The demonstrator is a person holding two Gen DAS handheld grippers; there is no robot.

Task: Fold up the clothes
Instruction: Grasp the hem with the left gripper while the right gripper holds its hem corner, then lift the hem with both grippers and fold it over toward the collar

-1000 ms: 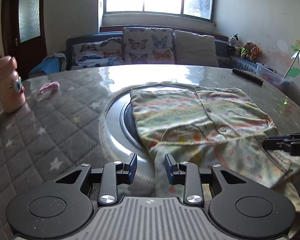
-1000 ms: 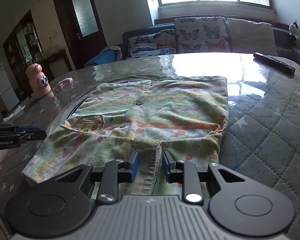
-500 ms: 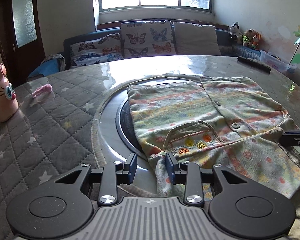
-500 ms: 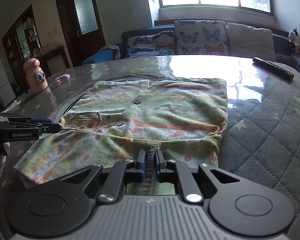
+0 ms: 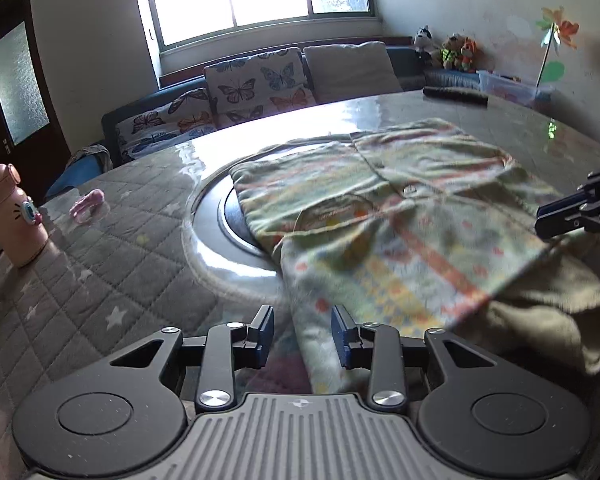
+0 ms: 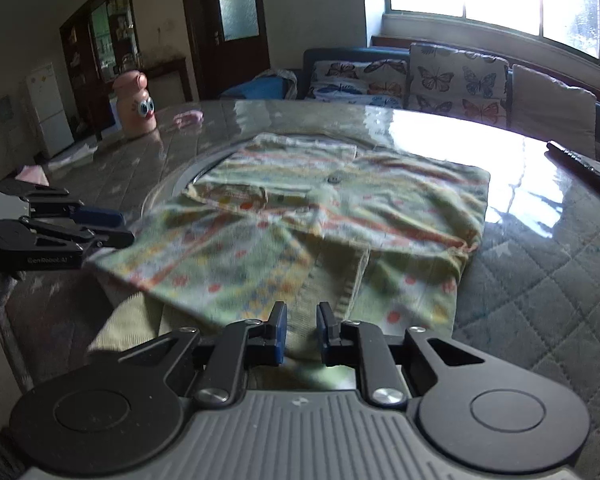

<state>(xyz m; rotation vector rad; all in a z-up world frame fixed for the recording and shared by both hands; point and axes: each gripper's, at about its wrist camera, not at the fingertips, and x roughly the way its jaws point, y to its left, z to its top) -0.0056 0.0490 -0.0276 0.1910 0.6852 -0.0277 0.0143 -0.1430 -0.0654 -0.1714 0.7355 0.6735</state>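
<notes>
right fingers: the right gripper [image 6: 301, 332] clamped down on the ribbed hem of the shirt [image 6: 379, 208] half a second ago. The jaws are opening a touch now, but the hem still fills the gap and looks pinched.
left fingers: the left gripper [image 5: 302, 332] hasn't changed its spread. The shirt's edge runs between the pads, up against the right one, with daylight beside the other. Honestly can't tell if it's really gripping.
what changed: a second ago the near edge lay flat on the table [image 5: 100, 280]. Now that edge is up off the surface, hanging between the two grippers, with the plain olive underside and a shadow showing below it. Both hands have tilted too.
where the shirt is: the far half is still flat over the shiny ring [image 5: 220, 248] in the middle of the table, buttons up. The near half is in the air.
what it means: looks like the fold has actually started, near half going over the far half. If the left side isn't held, that corner could sag and the crease would go crooked.
bystanders: the pink bottle [image 5: 12, 216] and the remote [image 6: 579, 168] are well clear.
</notes>
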